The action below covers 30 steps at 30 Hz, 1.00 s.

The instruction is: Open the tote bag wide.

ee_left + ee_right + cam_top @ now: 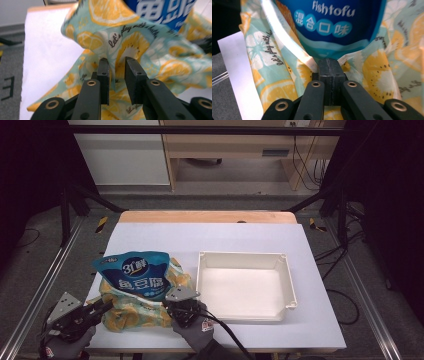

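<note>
A blue fish-tofu packet [135,272] stands in a cloth bag [132,312] printed with lemons, at the table's front left. At the bag's left side my left gripper [102,307] is open. In the left gripper view a fold of the bag [140,42] lies loose between the parted jaws of the left gripper [117,60], with the packet [160,10] above. My right gripper [172,307] is at the bag's right side. Its own view shows the right gripper [329,61] shut on the rim of the bag [262,57], just below the packet [332,22].
An empty white tray [242,254] sits to the right of the bag on the pale table [210,237]. A wooden strip runs along the table's far edge. Metal frame rails flank both sides.
</note>
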Each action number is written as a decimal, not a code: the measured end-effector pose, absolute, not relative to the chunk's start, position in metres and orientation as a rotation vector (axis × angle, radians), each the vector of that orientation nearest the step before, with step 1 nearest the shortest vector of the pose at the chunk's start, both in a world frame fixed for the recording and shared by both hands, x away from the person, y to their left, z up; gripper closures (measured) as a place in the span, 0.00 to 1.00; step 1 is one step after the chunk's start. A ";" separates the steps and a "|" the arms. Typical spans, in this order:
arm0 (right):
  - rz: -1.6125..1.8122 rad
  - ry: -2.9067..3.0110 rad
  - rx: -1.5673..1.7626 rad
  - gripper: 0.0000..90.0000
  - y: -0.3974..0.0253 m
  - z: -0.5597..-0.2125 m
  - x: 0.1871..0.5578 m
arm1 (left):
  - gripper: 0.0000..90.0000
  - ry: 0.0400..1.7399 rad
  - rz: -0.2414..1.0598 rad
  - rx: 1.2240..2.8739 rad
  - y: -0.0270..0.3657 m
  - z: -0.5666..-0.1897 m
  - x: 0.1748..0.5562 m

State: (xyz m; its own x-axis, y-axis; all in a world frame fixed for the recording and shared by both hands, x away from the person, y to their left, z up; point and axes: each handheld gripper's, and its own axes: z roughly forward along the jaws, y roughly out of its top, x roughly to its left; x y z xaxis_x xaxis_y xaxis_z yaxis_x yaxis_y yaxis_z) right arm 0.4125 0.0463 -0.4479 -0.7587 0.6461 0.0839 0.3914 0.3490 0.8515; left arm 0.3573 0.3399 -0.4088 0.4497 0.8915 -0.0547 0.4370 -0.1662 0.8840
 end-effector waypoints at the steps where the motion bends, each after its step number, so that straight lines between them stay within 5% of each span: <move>1: 1.364 2.352 0.927 1.00 0.047 -0.449 0.412 | 0.82 1.130 0.627 1.767 0.340 -0.406 0.356; 6: 1.366 2.359 0.933 1.00 0.049 -0.455 0.411 | 0.83 1.104 0.668 1.715 0.342 -0.389 0.348; 14: 1.365 2.370 0.934 1.00 0.051 -0.457 0.410 | 0.99 0.997 0.694 1.720 0.323 -0.366 0.344; 30: 1.337 2.378 0.946 1.00 0.048 -0.465 0.408 | 1.00 1.174 0.590 1.910 0.330 -0.431 0.379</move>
